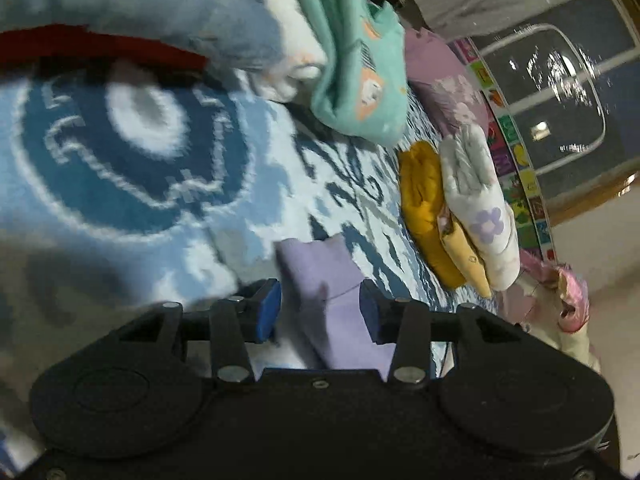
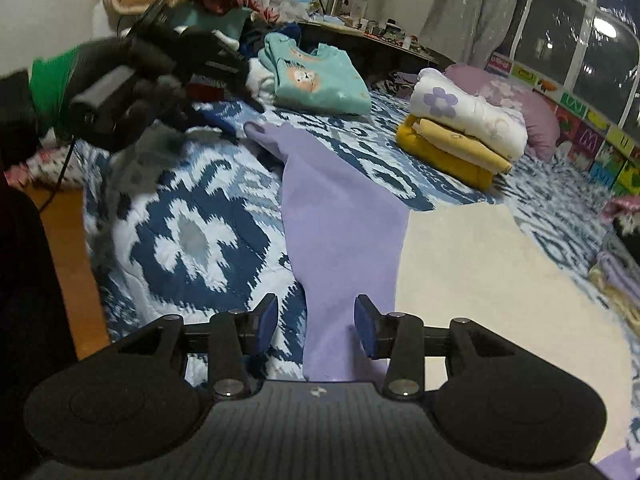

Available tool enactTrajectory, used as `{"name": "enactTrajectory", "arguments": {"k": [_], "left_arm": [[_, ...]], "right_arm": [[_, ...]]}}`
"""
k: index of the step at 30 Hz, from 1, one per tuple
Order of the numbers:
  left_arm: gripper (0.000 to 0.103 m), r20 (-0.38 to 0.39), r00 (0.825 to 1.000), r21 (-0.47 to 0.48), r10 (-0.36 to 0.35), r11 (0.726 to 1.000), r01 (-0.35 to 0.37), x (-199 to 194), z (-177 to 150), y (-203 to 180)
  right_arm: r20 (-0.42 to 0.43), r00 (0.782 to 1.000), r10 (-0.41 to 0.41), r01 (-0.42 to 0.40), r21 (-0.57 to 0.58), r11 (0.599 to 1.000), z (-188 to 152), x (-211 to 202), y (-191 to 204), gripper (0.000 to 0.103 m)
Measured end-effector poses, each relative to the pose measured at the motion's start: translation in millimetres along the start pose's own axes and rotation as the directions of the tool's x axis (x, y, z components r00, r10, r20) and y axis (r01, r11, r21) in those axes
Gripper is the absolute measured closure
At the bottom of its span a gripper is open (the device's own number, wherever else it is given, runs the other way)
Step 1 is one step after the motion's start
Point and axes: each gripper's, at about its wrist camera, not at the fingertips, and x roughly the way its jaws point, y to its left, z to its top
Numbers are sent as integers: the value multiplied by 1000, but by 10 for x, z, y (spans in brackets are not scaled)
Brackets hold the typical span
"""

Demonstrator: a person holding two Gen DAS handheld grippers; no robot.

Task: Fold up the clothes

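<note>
A lavender garment [image 2: 340,208] lies stretched in a long strip across the blue-and-white patterned bedspread [image 2: 200,236]. My right gripper [image 2: 316,312] is open over its near end; the cloth passes between the blue pads with a gap on each side. In the left wrist view the garment's other end [image 1: 316,276] lies between the pads of my left gripper [image 1: 319,300], which is also open, and I see no pinch on the cloth. A gloved hand [image 2: 132,80] with a green sleeve holds the left gripper, blurred, at the upper left of the right wrist view.
Folded teal shirts [image 2: 316,76] are stacked at the far side of the bed. A folded pile of yellow and white flowered clothes [image 2: 464,136] sits at the right, beside a purple pillow [image 2: 532,112]. A cream cloth [image 2: 480,272] lies at the near right. A cluttered table [image 2: 360,28] stands behind.
</note>
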Motion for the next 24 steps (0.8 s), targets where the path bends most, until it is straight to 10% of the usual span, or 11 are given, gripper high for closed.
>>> {"name": "enactTrajectory", "arguments": {"k": [4,9,19,24], "left_arm": [[91,13,999,87,51,995,-52,199,18,-133],[97,46,998,187,39,981,-47,370,90,-369],[98,91,959,262,-269,935,237,279,230,-653],[98,76,997,207,-33,978,17,582,247,-298]], "right_arm": [[-26,998,-49,47,-62,997,-20,129,62,68],[-25,996,-82,78,-143,987,-62,216,194,68],[-35,999,-34,30,-119,993,-60,309,200,97],[-45,999,4,-9,-110,994,-51,303,179,98]]}}
